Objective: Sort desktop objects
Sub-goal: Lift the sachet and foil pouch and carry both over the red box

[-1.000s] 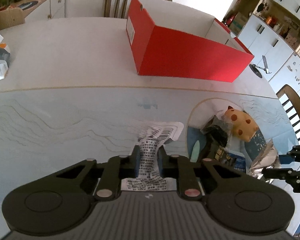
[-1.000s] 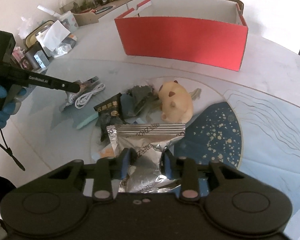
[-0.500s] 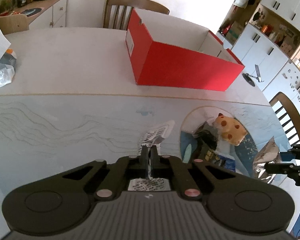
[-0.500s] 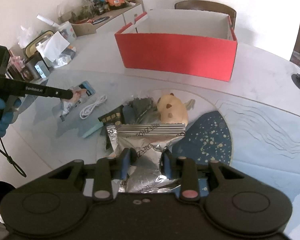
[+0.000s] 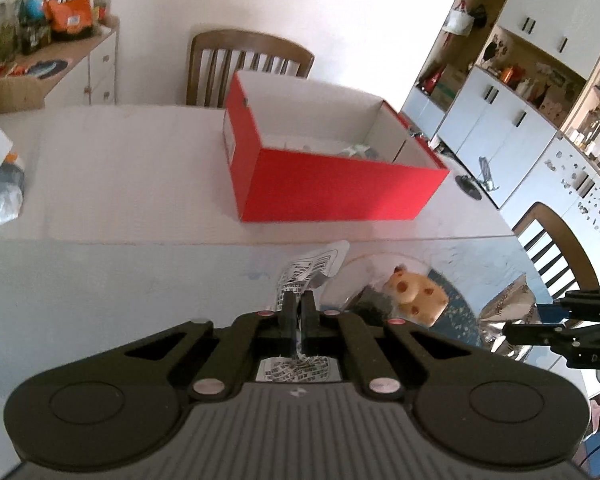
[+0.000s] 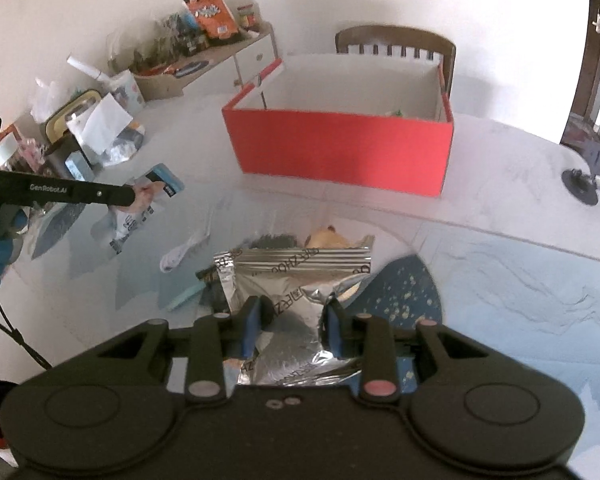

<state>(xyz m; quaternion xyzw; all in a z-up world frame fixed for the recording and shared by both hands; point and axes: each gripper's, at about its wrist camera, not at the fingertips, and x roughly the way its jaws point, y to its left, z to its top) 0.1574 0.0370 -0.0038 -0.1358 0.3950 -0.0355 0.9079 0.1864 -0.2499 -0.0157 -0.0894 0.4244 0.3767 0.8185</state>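
My left gripper (image 5: pixel 299 307) is shut on a flat white printed packet (image 5: pixel 310 266) and holds it in the air above the table; the packet also shows in the right wrist view (image 6: pixel 140 208). My right gripper (image 6: pixel 294 312) is shut on a silver foil bag (image 6: pixel 296 276), lifted above the pile; the bag also shows in the left wrist view (image 5: pixel 508 308). An open red box (image 5: pixel 332 184) with white inside stands ahead on the white table, a few items in it; it also shows in the right wrist view (image 6: pixel 340 152).
On the blue patterned mat (image 6: pixel 480 280) lie a tan spotted plush toy (image 5: pixel 416 294), dark snack packets (image 5: pixel 370 304), a white cable (image 6: pixel 184 250) and a mint stick (image 6: pixel 186 298). Clutter (image 6: pixel 92 128) sits at the table's left edge. Chairs (image 5: pixel 248 68) stand behind.
Both grippers have risen with their loads, and the box looks lower in both views. The left packet has lifted clear of the table.
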